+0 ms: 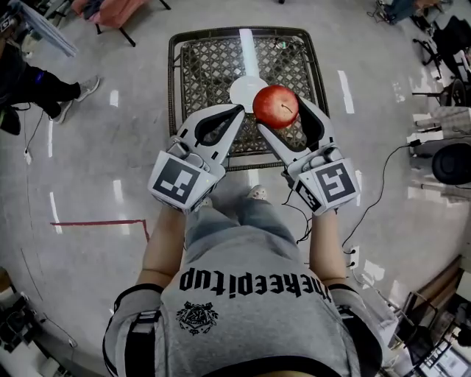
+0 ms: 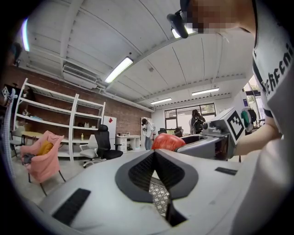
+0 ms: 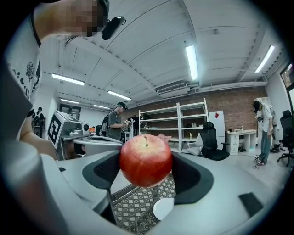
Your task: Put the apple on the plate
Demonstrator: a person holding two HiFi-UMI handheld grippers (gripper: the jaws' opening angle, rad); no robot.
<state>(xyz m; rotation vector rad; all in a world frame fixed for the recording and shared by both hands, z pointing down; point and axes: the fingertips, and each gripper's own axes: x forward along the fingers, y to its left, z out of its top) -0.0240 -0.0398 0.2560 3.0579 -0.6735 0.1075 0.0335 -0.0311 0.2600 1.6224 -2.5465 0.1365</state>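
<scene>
A red apple (image 1: 276, 106) hangs in the air above the lattice-top table (image 1: 210, 66), with my right gripper (image 1: 279, 112) shut on it. In the right gripper view the apple (image 3: 146, 160) sits stem up between the dark pads, and the small white plate (image 3: 164, 209) lies on the table below it. In the head view the plate (image 1: 243, 92) lies mid-table, partly hidden by the apple. My left gripper (image 1: 238, 112) is held just left of the apple, its jaws shut on nothing. The apple (image 2: 167, 141) also shows past the tips in the left gripper view.
The table is low with a dark metal rim (image 1: 173, 81). A bystander's legs (image 1: 44, 85) are at the far left, and a pink-draped chair (image 1: 118, 11) is behind. Cables (image 1: 383, 191) and a red tape line (image 1: 96, 222) lie on the floor. Shelves (image 3: 179, 124) and an office chair (image 3: 212, 142) are farther off.
</scene>
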